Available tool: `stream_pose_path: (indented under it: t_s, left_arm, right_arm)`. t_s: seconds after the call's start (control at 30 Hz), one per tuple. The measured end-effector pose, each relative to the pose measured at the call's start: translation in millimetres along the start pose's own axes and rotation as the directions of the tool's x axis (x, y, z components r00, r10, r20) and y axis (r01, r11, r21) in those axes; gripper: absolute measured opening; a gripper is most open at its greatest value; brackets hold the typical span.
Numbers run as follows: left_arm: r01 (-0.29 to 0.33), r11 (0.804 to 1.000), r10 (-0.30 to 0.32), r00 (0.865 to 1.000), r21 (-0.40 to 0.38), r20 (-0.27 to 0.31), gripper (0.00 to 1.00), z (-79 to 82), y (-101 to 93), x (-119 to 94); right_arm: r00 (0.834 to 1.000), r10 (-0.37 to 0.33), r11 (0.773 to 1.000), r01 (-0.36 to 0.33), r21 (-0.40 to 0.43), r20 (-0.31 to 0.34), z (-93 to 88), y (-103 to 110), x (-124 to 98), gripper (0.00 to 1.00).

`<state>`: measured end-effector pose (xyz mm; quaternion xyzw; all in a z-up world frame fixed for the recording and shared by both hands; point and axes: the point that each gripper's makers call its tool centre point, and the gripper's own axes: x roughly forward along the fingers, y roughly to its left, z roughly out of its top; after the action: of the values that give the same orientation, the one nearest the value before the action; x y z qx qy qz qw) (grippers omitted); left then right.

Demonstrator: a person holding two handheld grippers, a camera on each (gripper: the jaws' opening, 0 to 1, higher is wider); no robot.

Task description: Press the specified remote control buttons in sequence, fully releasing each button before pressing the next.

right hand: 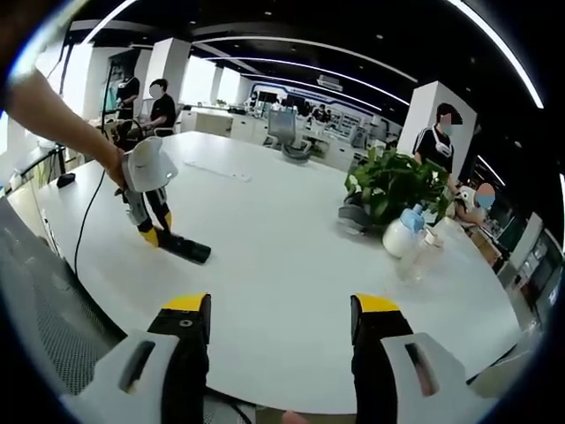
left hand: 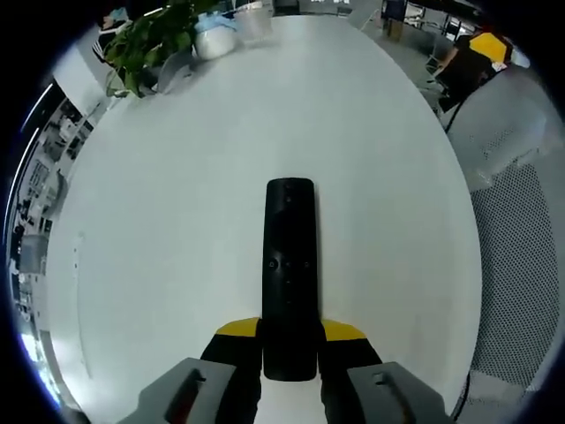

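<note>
Left gripper view: our left gripper (left hand: 290, 340) pinches the remote control (left hand: 289, 274) by its near end (rigid, light, slick plastic); the right gripper (right hand: 281, 320), spread, holds nothing.

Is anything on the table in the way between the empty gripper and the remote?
Nothing visible is. The right gripper is open over bare white table, with the remote across it, held by the left gripper. The plant stands off to the other side.

The left gripper (left hand: 290, 340), its yellow-tipped jaws closed on the near end of the remote control (left hand: 289, 274), is held low by the person's outstretched arm (right hand: 53, 110), while the right gripper (right hand: 281, 322) hangs well apart, jaws spread wide.
</note>
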<state>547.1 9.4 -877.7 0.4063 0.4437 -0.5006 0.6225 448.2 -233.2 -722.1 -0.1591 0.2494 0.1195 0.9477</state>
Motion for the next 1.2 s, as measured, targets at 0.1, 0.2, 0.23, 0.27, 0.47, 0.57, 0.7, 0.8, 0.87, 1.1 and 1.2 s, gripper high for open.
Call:
stream_pose_path:
  t_s: [0.1,0.2,0.23,0.27,0.47,0.57,0.7,0.8,0.87,1.1,1.2]
  left_arm:
    - [0.0,1.0,0.0,1.0,-0.002,0.003,0.23,-0.2,-2.3,0]
    - [-0.001,1.0,0.001,1.0,-0.001,0.007,0.23,-0.4,-4.8,-1]
    - [0.001,1.0,-0.001,1.0,0.0,0.007,0.23,-0.3,-5.5,-1]
    - [0.002,1.0,-0.002,1.0,-0.001,0.007,0.23,-0.4,-5.9,-1]
    - [0.01,1.0,-0.01,1.0,0.006,0.003,0.23,-0.2,-10.2,-1]
    - [0.008,1.0,-0.008,1.0,0.017,0.0,0.23,0.0,-11.4,-1]
    - [0.008,1.0,-0.008,1.0,0.017,0.001,0.23,0.1,-14.0,-1]
    - [0.008,1.0,-0.008,1.0,0.013,0.006,0.23,-0.3,-15.2,-1]
    - [0.008,1.0,-0.008,1.0,0.011,0.008,0.23,-0.4,-16.1,-2]
    - [0.013,1.0,-0.013,1.0,0.007,0.017,0.23,-0.4,-20.8,-2]
    - [0.016,1.0,-0.016,1.0,0.007,0.02,0.23,-0.5,-21.9,-2]
  right_arm:
    - [1.0,0.007,1.0,-0.007,-0.008,-0.001,0.2,2,0,0.66]
    - [1.0,0.004,1.0,-0.004,-0.013,-0.005,-0.5,2,0,0.66]
    - [1.0,0.002,1.0,-0.003,-0.011,-0.003,-0.2,1,0,0.66]
    - [1.0,-0.001,1.0,0.001,-0.005,0.0,0.2,0,0,0.66]
    - [1.0,-0.003,1.0,0.003,0.001,0.003,0.5,0,-1,0.65]
    - [1.0,-0.002,1.0,0.002,-0.005,0.001,0.3,0,-1,0.65]
    - [1.0,-0.002,1.0,0.002,-0.004,-0.001,-0.1,0,-1,0.65]
    - [1.0,-0.001,1.0,0.0,-0.011,-0.007,-0.8,1,-1,0.64]
    - [1.0,0.0,1.0,0.0,-0.013,-0.005,-0.5,1,-1,0.64]
    - [1.0,0.0,1.0,0.0,-0.013,-0.005,-0.5,1,-1,0.64]
    - [1.0,-0.001,1.0,0.001,-0.016,-0.006,-0.7,1,-1,0.64]
